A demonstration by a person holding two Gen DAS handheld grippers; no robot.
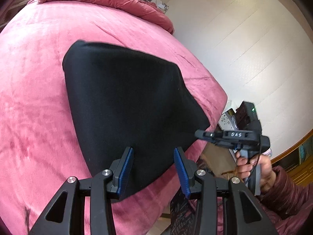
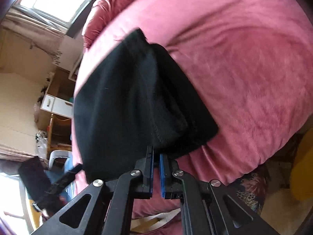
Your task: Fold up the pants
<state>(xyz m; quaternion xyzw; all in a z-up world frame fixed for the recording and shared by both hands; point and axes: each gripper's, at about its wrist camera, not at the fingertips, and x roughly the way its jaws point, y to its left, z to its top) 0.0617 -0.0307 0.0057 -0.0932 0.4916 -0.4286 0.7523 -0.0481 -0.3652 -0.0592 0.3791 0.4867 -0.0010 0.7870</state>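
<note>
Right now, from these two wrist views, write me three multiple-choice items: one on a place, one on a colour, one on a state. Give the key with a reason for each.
1. Where do the black pants lie?
A. On the white floor
B. On the pink bed cover, near its edge
C. Over a chair

2. What colour are the pads on the left gripper?
A. Blue
B. Yellow
C. White

3. How do the jaws of the right gripper stand?
A. Wide apart above the bed
B. Drawn together, only a thin slit between the pads
C. Clamped on a pillow

Key:
1 B, the pants rest folded on the bed cover with one corner at the bed's edge.
2 A, both ribbed pads show blue in the left wrist view.
3 B, the right wrist view shows its pads almost touching at the pants' near edge.
</note>
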